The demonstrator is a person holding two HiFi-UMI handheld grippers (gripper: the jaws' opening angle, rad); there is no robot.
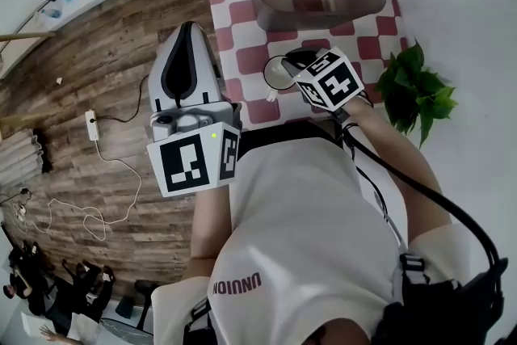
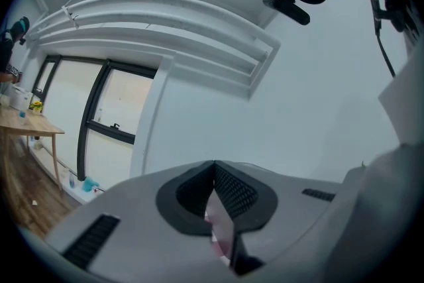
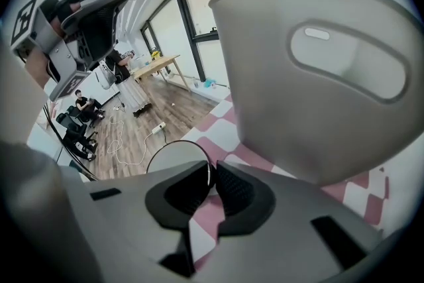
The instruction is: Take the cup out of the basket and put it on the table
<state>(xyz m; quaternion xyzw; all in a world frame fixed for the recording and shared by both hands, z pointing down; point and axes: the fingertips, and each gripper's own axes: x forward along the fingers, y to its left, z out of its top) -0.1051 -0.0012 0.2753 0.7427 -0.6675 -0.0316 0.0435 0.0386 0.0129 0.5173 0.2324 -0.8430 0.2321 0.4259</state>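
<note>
The cup [image 3: 173, 157] is out of the basket [image 3: 318, 96] and sits at the near edge of the table [image 1: 242, 12], over its red-and-white checked cloth, just on the near side of the basket. Whether its base touches the cloth I cannot tell. The right gripper [image 3: 212, 172] has it by the rim: in the right gripper view the two dark pads are pressed on the thin white wall, one inside the cup and one outside. The basket's grey wall fills the right of that view. In the head view the right gripper's marker cube [image 1: 331, 81] lies just right of the cup's round white mouth. The left gripper [image 2: 214, 169] is held to the left, off the table and over the wooden floor [image 1: 97, 36] — its jaws meet at the tips with nothing between them, and they point up at a white wall and ceiling. A green plant [image 1: 416, 89] stands to the right of the table.
</note>
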